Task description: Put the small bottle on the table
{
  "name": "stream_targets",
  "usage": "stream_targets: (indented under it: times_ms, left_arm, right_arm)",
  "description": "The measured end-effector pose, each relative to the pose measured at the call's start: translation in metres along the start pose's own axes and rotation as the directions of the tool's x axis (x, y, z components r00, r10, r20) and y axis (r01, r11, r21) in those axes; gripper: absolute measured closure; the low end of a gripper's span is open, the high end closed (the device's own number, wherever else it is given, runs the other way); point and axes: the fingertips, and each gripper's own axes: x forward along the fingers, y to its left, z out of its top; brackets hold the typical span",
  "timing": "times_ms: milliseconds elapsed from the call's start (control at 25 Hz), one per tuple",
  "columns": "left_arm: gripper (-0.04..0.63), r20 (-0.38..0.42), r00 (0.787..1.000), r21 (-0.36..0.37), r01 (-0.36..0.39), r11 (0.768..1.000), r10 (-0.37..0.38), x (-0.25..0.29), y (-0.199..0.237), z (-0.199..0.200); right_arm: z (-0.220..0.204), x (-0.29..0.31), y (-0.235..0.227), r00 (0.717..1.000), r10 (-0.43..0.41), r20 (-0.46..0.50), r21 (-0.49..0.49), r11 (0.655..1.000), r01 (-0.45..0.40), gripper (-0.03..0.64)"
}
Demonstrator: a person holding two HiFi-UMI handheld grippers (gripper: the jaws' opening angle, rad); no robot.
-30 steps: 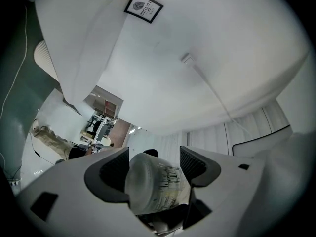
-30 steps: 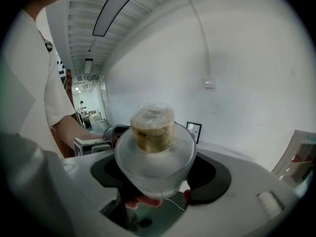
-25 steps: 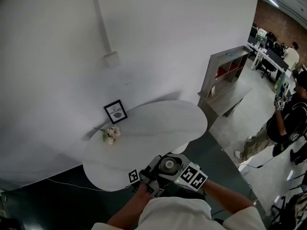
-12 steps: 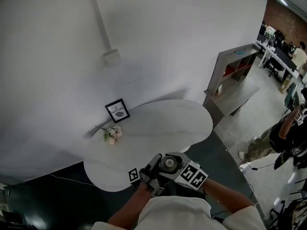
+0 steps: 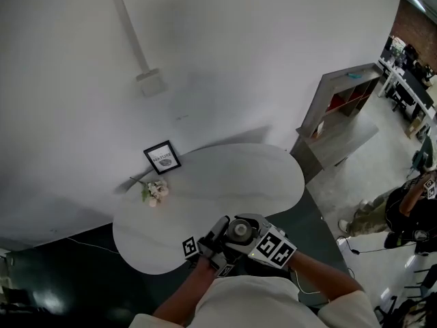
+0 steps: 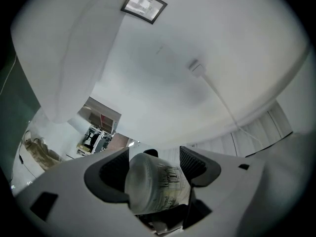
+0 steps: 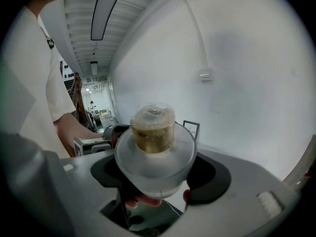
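Observation:
In the left gripper view, my left gripper (image 6: 154, 163) is shut on a small pale bottle with black print (image 6: 155, 189), its round end towards the camera. In the right gripper view, my right gripper (image 7: 155, 171) is shut on a frosted bottle with a gold cap (image 7: 154, 144), cap pointing away. The head view has both grippers side by side at the white oval table's (image 5: 225, 183) near edge, left gripper (image 5: 217, 231) and right gripper (image 5: 251, 229). From above, the gold-capped bottle (image 5: 240, 231) shows as a round disc. Both grippers tilt upward, above the tabletop.
A small framed picture (image 5: 162, 158) and a sprig of pale flowers (image 5: 153, 191) sit at the table's far left by the white wall. A grey shelf unit (image 5: 341, 104) stands to the right. A person (image 5: 410, 207) stands at the right edge on the floor.
The head view has swung a little, so the table sits slightly left and the person at the right is nearer the edge. Both grippers keep their hold and place.

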Motion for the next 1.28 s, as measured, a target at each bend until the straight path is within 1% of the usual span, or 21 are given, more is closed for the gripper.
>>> stream_targets:
  times_ms: [400,680,840,1000,1280]
  left_arm:
    - [0.274,0.078,0.997,0.022,-0.013,1.000,0.012,0.047,0.028,0.029]
    - [0.273,0.133,0.991,0.051,-0.026,0.998,0.019,0.076,0.048,0.050]
    - [0.275,0.173,0.985,0.051,-0.026,0.998,0.017,0.089,0.059,0.063]
    - [0.275,0.211,0.977,0.045,-0.037,0.998,0.027,0.095,0.070,0.079]
    - [0.275,0.233,0.972,0.043,-0.040,0.998,0.029,0.096,0.076,0.102]
  right_arm:
    - [-0.010,-0.003,-0.061,0.997,0.082,-0.017,0.004,0.997,-0.081,0.268]
    - [-0.019,-0.004,-0.101,0.989,0.143,-0.021,-0.002,0.990,-0.143,0.268]
    - [-0.024,-0.002,-0.122,0.984,0.175,-0.022,0.000,0.985,-0.175,0.268]
    - [-0.030,0.006,-0.139,0.982,0.184,-0.039,0.000,0.983,-0.185,0.268]
    - [-0.034,0.024,-0.160,0.978,0.198,-0.064,0.001,0.980,-0.198,0.268]
